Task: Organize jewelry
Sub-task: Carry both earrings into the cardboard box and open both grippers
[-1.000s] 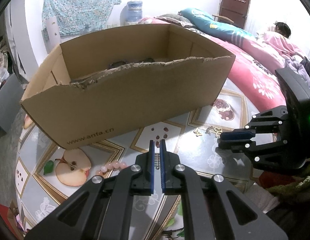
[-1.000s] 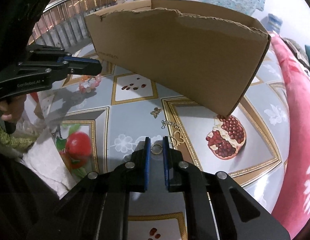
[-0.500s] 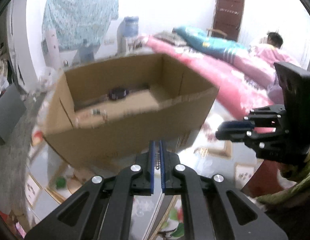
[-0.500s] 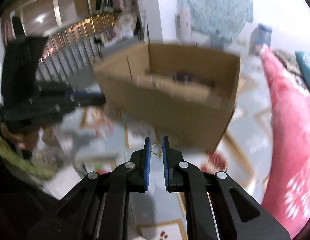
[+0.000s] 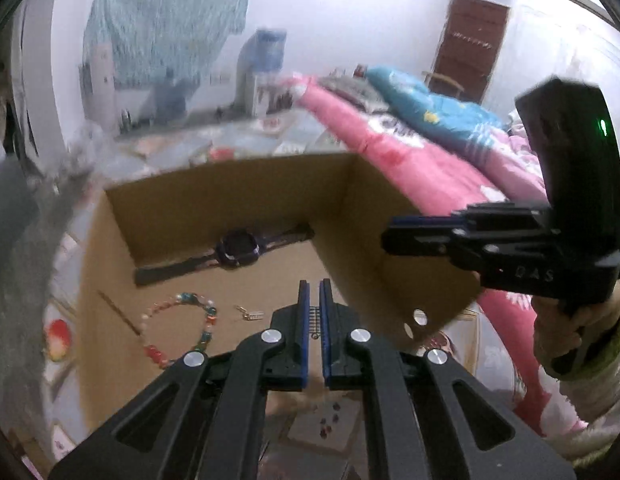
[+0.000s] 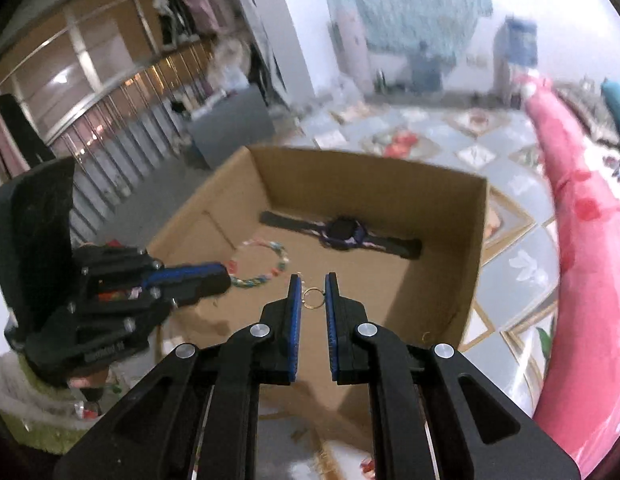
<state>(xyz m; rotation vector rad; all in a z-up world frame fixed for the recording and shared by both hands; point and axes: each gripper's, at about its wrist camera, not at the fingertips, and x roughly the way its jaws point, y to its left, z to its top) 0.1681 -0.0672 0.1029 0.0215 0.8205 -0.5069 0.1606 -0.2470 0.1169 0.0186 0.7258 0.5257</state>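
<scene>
The left gripper (image 5: 314, 292) is clenched on a short beaded chain (image 5: 315, 320) pinched between its blue ribbed pads. The right gripper (image 6: 313, 284) pinches a thin metal ring (image 6: 313, 298) between its pads, the jaws nearly closed. Both hang above the open cardboard box (image 6: 476, 240), whose plain brown walls are matte and creased. On its floor, in the left wrist view, a dark strap watch (image 5: 236, 249) lies at 11 o'clock of the pads, a multicoloured bead bracelet (image 5: 182, 328) at 9 o'clock, and a small metal trinket (image 5: 250, 314), too small to identify, between them. The box's near wall is hidden behind the gripper bodies, and motion blur smears the tiled fruit-pattern floor (image 6: 522, 264). A second ago both grippers sat low beside the box's outer wall; now they look down into it.
</scene>
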